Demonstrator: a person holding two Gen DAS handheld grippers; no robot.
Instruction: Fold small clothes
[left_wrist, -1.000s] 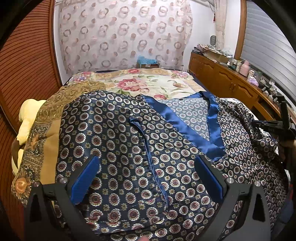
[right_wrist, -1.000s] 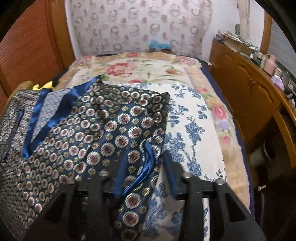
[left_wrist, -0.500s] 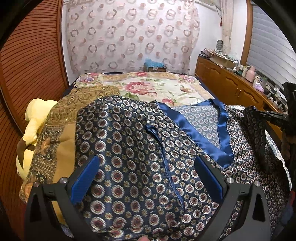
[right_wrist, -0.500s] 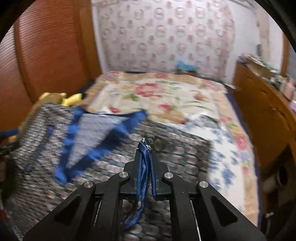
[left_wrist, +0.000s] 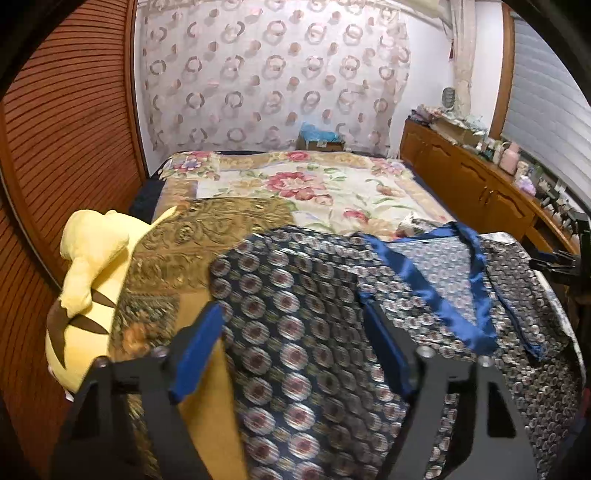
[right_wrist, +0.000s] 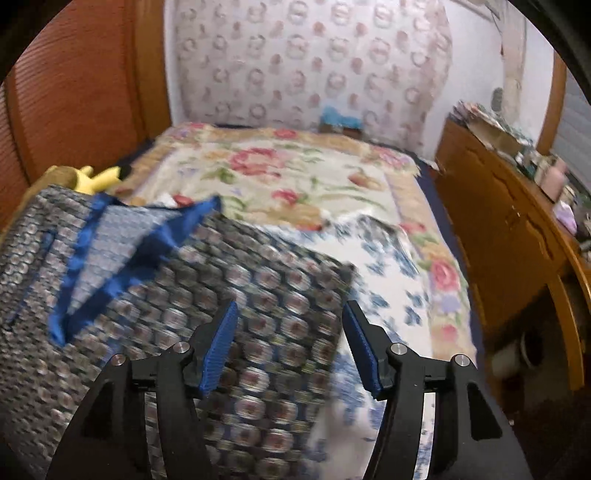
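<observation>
**bedsidewatcher:** So the patterned top (left_wrist: 295, 332) is lying spread out on the bed (left_wrist: 332, 184), blue satin collar (left_wrist: 436, 295) facing up, V-neck open toward the headboard end. Makes sense to me, you want it flat before you fold anything. In the right camera its right-hand side has a straight, squared-off edge, which looks to me like a side panel already turned in.

**foldnerd42:** What are the claws doing though?

**bedsidewatcher:** The left claw (left_wrist: 295, 354) hovers over the left side of the top, and it's closing in. The cloth sits below the blue pads and isn't pinched by them. The right claw (right_wrist: 288, 343) is over the right edge and it's opening up, nothing caught between the pads as far as I can see. My guess: right just let go, left is going for its own side to match.

**foldnerd42:** Count for me?

**bedsidewatcher:** One top. Two claws, two blue pads each. One yellow plush toy (left_wrist: 88, 280) shoved to the left edge of the bed, probably just to keep it out of the way. One gold brocade cloth (left_wrist: 177, 251) under the top's left side, one blue-and-white floral cloth (right_wrist: 388, 295) under its right, both on the big rose-print bedspread (right_wrist: 295, 173). One wooden cabinet (left_wrist: 480, 184) along the right wall with clutter on its surface that's too small to count.
</observation>
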